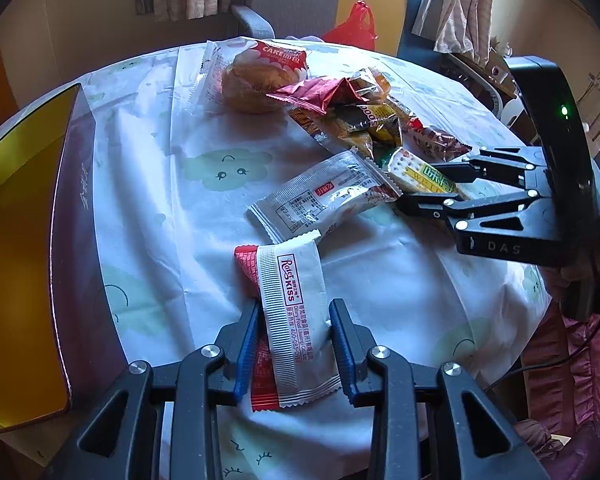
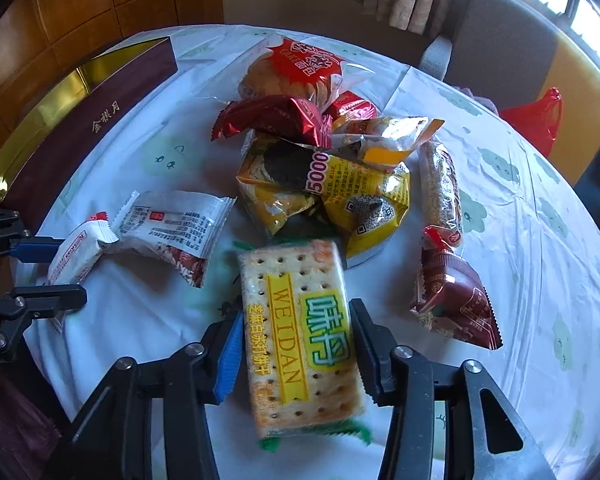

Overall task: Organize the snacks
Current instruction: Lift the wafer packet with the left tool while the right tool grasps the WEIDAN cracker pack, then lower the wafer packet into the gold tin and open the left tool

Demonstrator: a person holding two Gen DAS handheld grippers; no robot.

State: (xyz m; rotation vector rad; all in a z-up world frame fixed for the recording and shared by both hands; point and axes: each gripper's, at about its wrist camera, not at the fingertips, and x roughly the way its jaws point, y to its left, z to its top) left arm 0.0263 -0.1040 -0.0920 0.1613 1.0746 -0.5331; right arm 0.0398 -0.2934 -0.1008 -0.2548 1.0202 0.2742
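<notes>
My left gripper (image 1: 296, 340) is shut on a white and red Rose Kiss packet (image 1: 296, 292), held just above the tablecloth; the same gripper (image 2: 70, 270) shows at the left edge of the right wrist view. My right gripper (image 2: 296, 352) is shut on a Weidan cracker pack (image 2: 300, 332), both pads against its long sides; the left wrist view shows this gripper (image 1: 418, 186) at the right. A silver packet (image 1: 320, 200) lies between the two. Behind them is a pile of yellow packs (image 2: 320, 188), a red foil pack (image 2: 276, 120) and a bagged cake bun (image 2: 292, 72).
An open maroon box with a gold inside (image 1: 76, 220) stands at the table's left edge. A dark red packet (image 2: 456, 300) and a sesame bar (image 2: 440, 188) lie right of the pile. A grey chair (image 2: 496, 40) and a red plastic bag (image 2: 536, 120) sit beyond the round table.
</notes>
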